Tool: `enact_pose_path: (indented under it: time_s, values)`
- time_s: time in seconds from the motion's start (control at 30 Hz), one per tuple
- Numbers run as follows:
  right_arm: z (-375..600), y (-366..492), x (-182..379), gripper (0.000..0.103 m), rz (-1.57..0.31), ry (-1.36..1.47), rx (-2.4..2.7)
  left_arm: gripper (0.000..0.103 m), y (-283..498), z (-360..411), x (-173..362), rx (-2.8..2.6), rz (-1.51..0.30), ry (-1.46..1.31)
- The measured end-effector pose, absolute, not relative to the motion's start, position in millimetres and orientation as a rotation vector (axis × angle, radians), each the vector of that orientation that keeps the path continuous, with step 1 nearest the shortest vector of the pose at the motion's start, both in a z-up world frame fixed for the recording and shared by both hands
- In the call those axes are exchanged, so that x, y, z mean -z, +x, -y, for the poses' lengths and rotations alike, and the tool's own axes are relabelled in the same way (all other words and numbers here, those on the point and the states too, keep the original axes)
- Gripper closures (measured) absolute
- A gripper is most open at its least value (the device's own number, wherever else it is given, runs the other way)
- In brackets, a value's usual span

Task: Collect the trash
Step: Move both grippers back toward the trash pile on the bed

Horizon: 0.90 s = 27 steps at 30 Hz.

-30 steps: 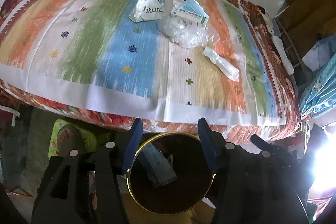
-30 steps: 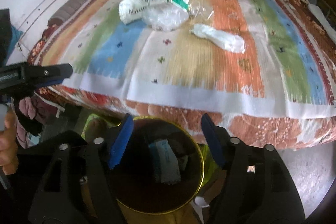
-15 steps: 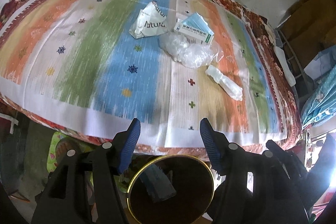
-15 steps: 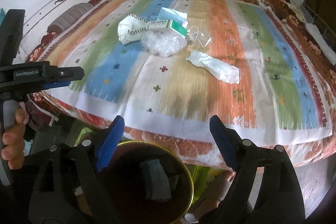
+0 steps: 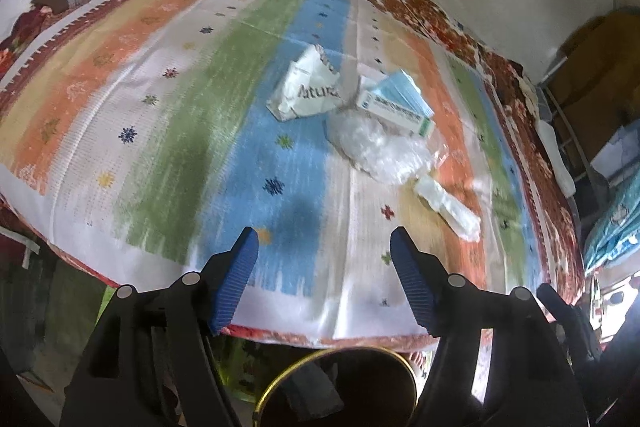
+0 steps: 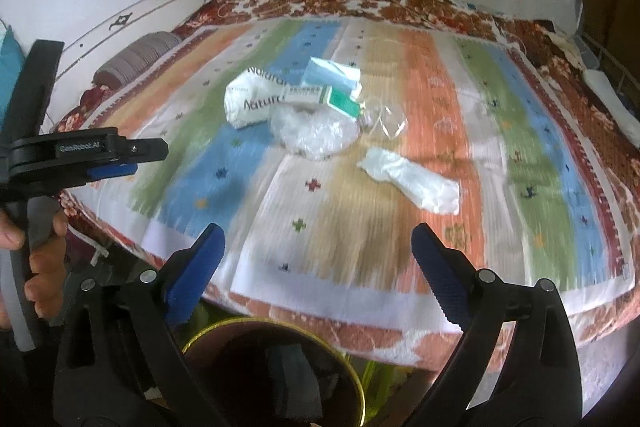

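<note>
One item lies in the bin [image 6: 276, 371]; four pieces of trash [image 6: 316, 115] remain on the bed [image 6: 520, 155] beyond it, while left gripper [image 5: 324, 255] and right gripper [image 6: 318, 253] jaws are opening, empty.

On the bed [image 5: 168, 155], near its middle, the torn paper bag [image 5: 308, 95] lies left of the small box [image 5: 396, 105]. The crumpled plastic bag [image 5: 380, 147] lies before the box, touching it. The folded wrapper [image 5: 448, 207] is nearer the front edge, right of them. The bin [image 6: 280, 375] stands below this front edge.
</note>
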State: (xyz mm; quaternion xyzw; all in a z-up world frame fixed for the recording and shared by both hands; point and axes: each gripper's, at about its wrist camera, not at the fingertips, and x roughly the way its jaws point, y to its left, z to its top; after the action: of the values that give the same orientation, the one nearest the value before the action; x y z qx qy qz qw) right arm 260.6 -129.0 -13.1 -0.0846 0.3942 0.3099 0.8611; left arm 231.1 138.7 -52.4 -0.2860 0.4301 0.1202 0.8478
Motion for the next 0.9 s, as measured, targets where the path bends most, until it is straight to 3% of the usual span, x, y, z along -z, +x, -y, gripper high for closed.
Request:
enact_pose_path:
  time_s: [0.17, 0.37, 0.9]
  values:
    - [117, 270, 11, 0.011, -0.785, -0.207, -0.663, 0.027, 240, -147, 58, -0.28, -0.905, -0.595]
    - [105, 281, 14, 0.009, -0.749, -0.255, -0.673, 0.011, 251, -156, 60, -0.326, -0.869, -0.555]
    - [69, 324, 24, 0.009, -0.71, -0.392, -0.702, 0.007, 288, -180, 71, -0.342, -0.872, -0.468]
